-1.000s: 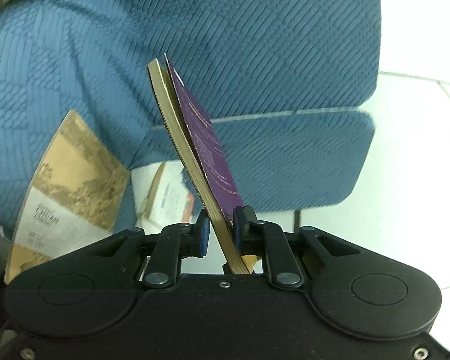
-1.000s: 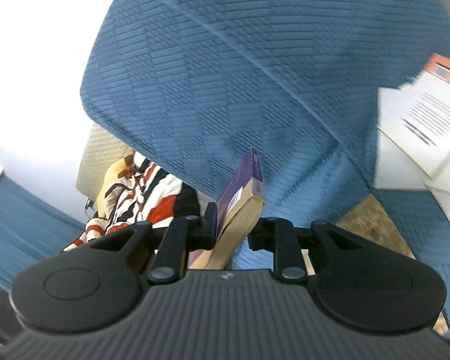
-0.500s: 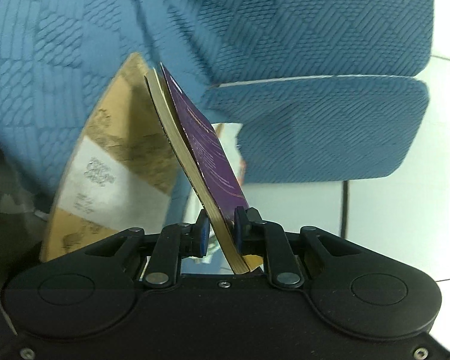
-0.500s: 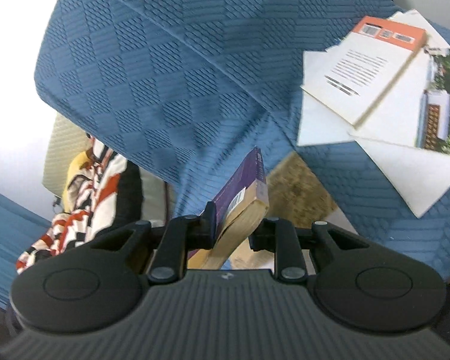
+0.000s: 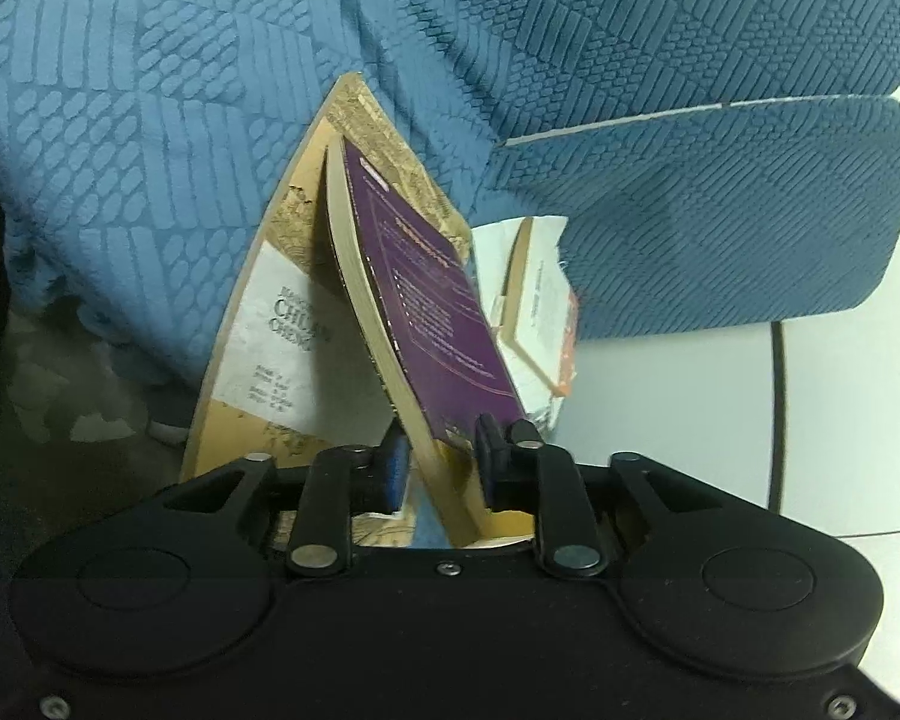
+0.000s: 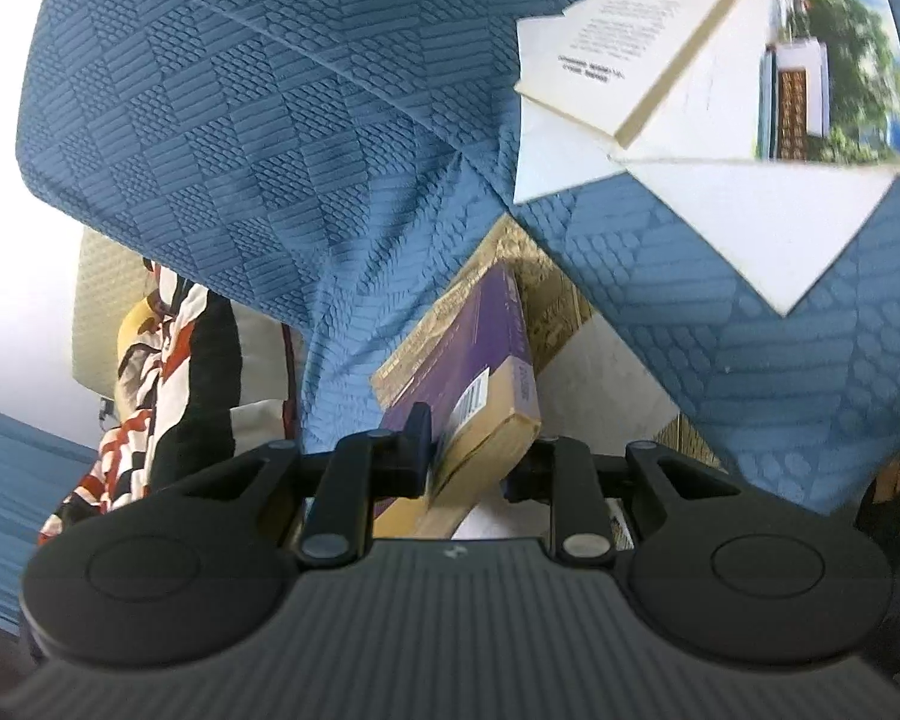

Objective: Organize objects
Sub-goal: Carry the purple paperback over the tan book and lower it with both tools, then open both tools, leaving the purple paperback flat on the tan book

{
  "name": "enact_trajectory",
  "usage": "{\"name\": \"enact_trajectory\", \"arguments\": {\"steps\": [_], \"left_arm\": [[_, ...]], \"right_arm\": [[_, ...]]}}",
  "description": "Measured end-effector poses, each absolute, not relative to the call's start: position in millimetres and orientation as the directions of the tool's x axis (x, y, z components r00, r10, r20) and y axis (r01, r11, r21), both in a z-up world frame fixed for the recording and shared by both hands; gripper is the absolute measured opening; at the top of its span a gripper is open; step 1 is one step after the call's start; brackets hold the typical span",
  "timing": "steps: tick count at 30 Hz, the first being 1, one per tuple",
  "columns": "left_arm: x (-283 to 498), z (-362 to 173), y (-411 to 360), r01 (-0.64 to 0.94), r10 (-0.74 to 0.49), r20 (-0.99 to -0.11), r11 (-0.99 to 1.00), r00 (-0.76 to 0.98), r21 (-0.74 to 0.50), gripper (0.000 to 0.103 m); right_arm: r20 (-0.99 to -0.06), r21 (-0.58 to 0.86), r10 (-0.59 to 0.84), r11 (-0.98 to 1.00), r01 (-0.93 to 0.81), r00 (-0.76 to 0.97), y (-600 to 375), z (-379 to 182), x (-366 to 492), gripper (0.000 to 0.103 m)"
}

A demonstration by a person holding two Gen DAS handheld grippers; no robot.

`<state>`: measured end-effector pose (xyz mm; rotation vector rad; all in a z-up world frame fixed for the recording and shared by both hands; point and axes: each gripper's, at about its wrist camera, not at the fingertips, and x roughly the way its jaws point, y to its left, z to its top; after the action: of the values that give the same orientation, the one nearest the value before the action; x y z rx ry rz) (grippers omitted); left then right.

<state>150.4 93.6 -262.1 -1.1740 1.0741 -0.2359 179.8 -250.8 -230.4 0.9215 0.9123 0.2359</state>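
Left wrist view: left gripper [image 5: 441, 468] jaws opening around a thick purple-covered paperback book [image 5: 426, 300], leaning over a tan landscape-printed book [image 5: 270, 324]; right gripper [image 6: 471, 459] clamps the paperback's other end.

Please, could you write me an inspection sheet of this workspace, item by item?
Surface: blue textured sofa, books lying on it.
Job's things: purple book, tilted on edge over the tan book; white and orange book on the photo-cover book.
Clutter: patterned cloth beside the sofa.
Grippers: left gripper jaws opening, purple book between them; right gripper shut on the same book.
Cables: dark line on the floor, cable or tile joint, cannot tell.
Surroundings: pale tiles.
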Motion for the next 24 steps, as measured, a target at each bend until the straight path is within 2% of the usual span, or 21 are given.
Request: {"name": "enact_trajectory", "arguments": {"steps": [2, 5, 7, 8, 10, 11, 12, 17, 21, 24], "left_arm": [[147, -256, 94, -0.346, -0.617, -0.594, 0.485, 0.516, -0.803, 0.042], [141, -242, 93, -0.315, -0.559, -0.645, 0.577, 0.521, -0.754, 0.053], [138, -232, 94, -0.299, -0.522, -0.662, 0.617, 0.538, -0.728, 0.059], [136, -228, 94, -0.294, -0.504, -0.671, 0.635, 0.544, -0.715, 0.061], [136, -223, 94, -0.297, -0.473, -0.687, 0.659, 0.552, -0.691, 0.061], [137, -222, 94, -0.296, -0.461, -0.694, 0.669, 0.553, -0.681, 0.061], [139, -222, 92, -0.292, -0.455, -0.698, 0.679, 0.552, -0.674, 0.061], [152, -231, 76, -0.26, -0.419, -0.737, 0.748, 0.53, -0.611, 0.061], [160, -243, 59, -0.227, -0.398, -0.761, 0.791, 0.513, -0.567, 0.055], [163, -252, 51, -0.212, -0.375, -0.774, 0.817, 0.511, -0.536, 0.051]], "right_arm": [[-0.59, 0.763, 0.549, 0.618, 0.187, 0.592, -250, -229, 178, 0.026], [-0.595, 0.764, 0.573, 0.62, 0.177, 0.563, -252, -227, 174, 0.027], [-0.63, 0.73, 0.559, 0.663, 0.165, 0.539, -252, -224, 171, 0.03], [-0.649, 0.709, 0.547, 0.687, 0.159, 0.529, -253, -222, 168, 0.036], [-0.681, 0.676, 0.534, 0.722, 0.148, 0.501, -255, -222, 164, 0.06], [-0.702, 0.649, 0.522, 0.749, 0.135, 0.485, -255, -222, 161, 0.077], [-0.717, 0.626, 0.508, 0.771, 0.12, 0.477, -256, -223, 157, 0.079], [-0.709, 0.602, 0.507, 0.798, 0.046, 0.49, -268, -228, 146, 0.078], [-0.712, 0.5, 0.441, 0.865, -0.047, 0.546, -264, -228, 147, 0.077], [-0.701, 0.476, 0.448, 0.873, -0.104, 0.555, -259, -233, 152, 0.067]]}}
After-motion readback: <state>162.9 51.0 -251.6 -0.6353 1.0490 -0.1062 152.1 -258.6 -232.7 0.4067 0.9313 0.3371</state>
